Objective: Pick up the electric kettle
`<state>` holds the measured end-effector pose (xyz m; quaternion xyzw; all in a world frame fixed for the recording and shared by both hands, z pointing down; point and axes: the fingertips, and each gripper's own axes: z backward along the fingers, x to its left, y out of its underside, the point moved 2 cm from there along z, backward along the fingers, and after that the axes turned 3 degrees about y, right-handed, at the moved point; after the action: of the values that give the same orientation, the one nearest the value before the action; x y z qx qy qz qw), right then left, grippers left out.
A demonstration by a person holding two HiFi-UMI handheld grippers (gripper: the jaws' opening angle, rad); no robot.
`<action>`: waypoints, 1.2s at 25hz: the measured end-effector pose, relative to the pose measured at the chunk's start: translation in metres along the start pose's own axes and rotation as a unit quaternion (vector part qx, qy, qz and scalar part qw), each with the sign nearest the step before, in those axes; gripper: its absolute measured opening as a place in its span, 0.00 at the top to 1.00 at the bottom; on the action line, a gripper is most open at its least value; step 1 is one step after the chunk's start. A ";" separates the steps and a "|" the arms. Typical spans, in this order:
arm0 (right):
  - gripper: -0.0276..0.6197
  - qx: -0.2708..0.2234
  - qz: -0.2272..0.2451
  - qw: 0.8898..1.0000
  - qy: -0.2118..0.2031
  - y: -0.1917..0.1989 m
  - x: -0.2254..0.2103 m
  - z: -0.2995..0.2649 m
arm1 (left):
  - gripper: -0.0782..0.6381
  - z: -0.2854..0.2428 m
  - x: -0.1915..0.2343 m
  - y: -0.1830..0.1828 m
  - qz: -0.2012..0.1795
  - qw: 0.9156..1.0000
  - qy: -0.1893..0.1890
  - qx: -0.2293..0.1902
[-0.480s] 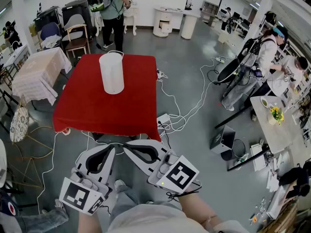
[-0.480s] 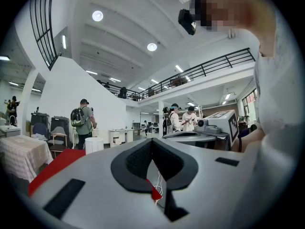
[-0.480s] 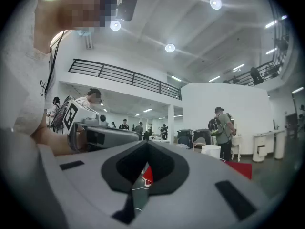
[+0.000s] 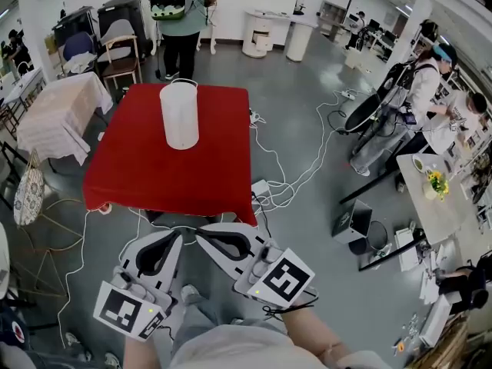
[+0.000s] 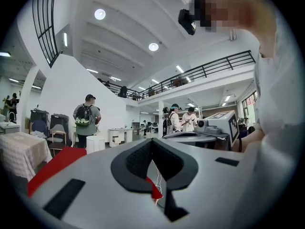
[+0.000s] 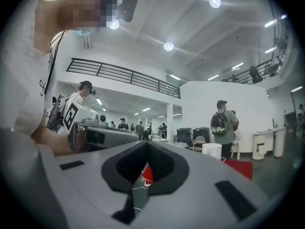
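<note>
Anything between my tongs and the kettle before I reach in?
Nothing visible. The kettle stands alone on the red table, bare cloth before it. The left tongs and right tongs are shut, short of the table; only cables cross the floor beneath.

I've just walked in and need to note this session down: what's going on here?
A person holds a tool in each hand, low and close to the body. The left tool and the right tool sit side by side, both shut with nothing in them. The white electric kettle stands upright on the red-covered table ahead, untouched and well clear of both tools. The pick-up has not begun. A person with a backpack stands beyond the table.
</note>
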<state>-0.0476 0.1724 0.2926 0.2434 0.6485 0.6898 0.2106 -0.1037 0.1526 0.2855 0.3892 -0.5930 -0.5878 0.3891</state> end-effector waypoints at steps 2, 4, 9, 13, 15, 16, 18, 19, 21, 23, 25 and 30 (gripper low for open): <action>0.95 0.002 -0.001 1.000 0.002 0.001 -0.003 -0.006 | 0.88 -0.002 0.006 0.000 0.003 1.000 0.002 0.001; 0.95 0.002 -0.006 1.000 0.007 0.001 -0.008 -0.012 | 0.88 -0.005 0.014 0.001 0.006 1.000 0.004 0.004; 0.95 -0.002 -0.025 1.000 0.001 0.007 -0.022 -0.037 | 0.88 -0.012 0.045 0.007 0.004 1.000 0.005 0.010; 0.95 -0.004 -0.026 1.000 0.003 0.010 -0.032 -0.066 | 0.88 -0.014 0.077 0.007 -0.011 1.000 0.014 0.007; 0.95 -0.006 -0.026 1.000 0.008 0.009 -0.036 -0.083 | 0.88 -0.015 0.096 0.006 -0.015 1.000 0.022 0.003; 0.95 -0.006 -0.026 1.000 0.012 0.009 -0.038 -0.091 | 0.88 -0.016 0.105 0.005 -0.014 1.000 0.027 0.001; 0.95 -0.006 -0.026 0.999 0.020 0.008 -0.042 -0.106 | 0.88 -0.017 0.120 0.004 -0.011 0.999 0.043 -0.001; 0.95 -0.007 -0.026 0.999 0.025 0.007 -0.043 -0.112 | 0.88 -0.018 0.125 0.004 -0.011 0.999 0.052 -0.001; 0.95 -0.010 -0.022 0.999 0.033 0.005 -0.047 -0.123 | 0.88 -0.021 0.136 0.003 -0.016 0.997 0.070 0.001; 0.95 -0.010 -0.016 0.999 0.041 0.004 -0.051 -0.132 | 0.88 -0.026 0.145 0.003 -0.026 0.996 0.082 0.003; 0.95 -0.007 -0.012 0.999 0.050 0.005 -0.057 -0.136 | 0.88 -0.032 0.150 0.005 -0.032 0.995 0.093 0.004; 0.95 -0.004 -0.017 0.997 0.076 0.008 -0.070 -0.140 | 0.88 -0.041 0.159 0.009 -0.029 0.993 0.113 0.007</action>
<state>-0.0770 0.0181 0.2907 0.1784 0.6637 0.7053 0.1738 -0.1287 -0.0096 0.2958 0.4728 -0.5377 -0.5471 0.4336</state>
